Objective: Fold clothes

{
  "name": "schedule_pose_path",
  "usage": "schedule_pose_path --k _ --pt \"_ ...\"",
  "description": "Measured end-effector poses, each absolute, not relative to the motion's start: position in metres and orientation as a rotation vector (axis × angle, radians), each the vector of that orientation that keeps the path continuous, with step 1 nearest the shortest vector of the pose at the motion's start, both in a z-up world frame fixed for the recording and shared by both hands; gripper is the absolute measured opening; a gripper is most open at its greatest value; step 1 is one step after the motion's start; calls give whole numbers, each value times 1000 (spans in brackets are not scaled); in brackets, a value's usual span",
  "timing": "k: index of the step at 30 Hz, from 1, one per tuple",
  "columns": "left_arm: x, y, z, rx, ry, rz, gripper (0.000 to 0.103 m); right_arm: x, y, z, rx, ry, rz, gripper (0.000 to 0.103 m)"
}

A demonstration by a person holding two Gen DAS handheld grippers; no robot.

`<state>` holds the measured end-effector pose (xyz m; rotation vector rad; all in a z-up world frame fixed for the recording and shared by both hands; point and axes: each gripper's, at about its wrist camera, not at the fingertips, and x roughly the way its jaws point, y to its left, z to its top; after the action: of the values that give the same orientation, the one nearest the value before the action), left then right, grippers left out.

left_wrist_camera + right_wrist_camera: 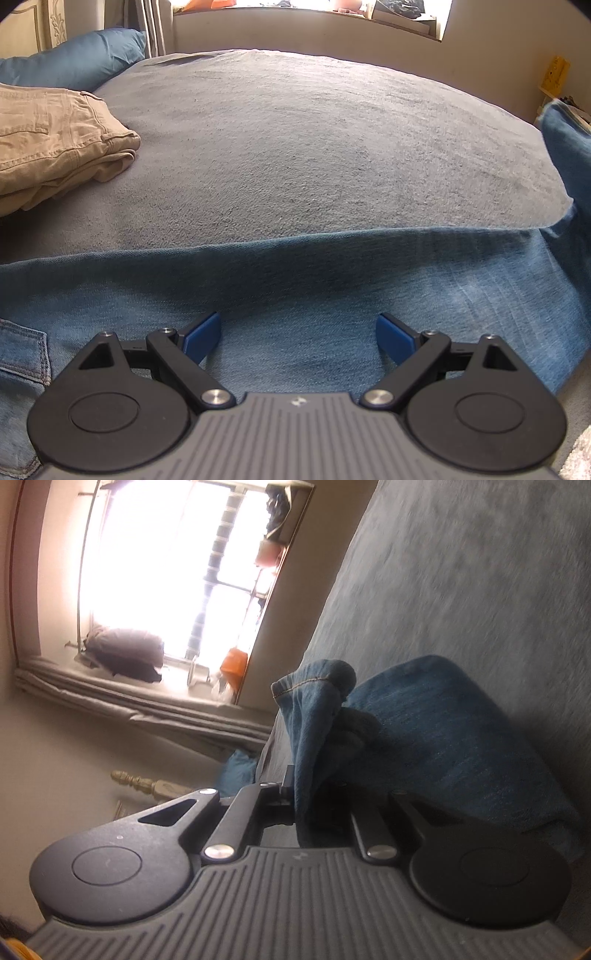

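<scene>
Blue jeans [295,280] lie flat across the near side of a grey blanket on the bed [295,147]. My left gripper [298,338] is open just above the denim, holding nothing. A jeans pocket [22,354] shows at the lower left. In the tilted right wrist view, my right gripper [312,797] is shut on the hem end of a jeans leg [314,716], lifted off the bed, with the rest of the denim [443,738] trailing beyond. The right fingertips are hidden by the cloth.
Folded khaki trousers [55,144] sit on the bed at the left. A blue pillow [77,59] lies at the far left. A wall and window sill [295,22] lie behind the bed. The window [166,572] and curtain [147,705] show in the right wrist view.
</scene>
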<state>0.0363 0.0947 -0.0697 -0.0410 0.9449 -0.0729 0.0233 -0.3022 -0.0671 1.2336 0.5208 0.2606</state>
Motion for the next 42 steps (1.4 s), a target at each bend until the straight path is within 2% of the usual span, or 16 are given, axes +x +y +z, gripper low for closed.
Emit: schedule_pose_path --k 18,42 --pt "37 98 -71 -59 947 -77 92 15 -225 -70 1226 695 386 5" --pt "36 97 -72 -46 944 -71 92 12 -192 -108 1071 973 269 5"
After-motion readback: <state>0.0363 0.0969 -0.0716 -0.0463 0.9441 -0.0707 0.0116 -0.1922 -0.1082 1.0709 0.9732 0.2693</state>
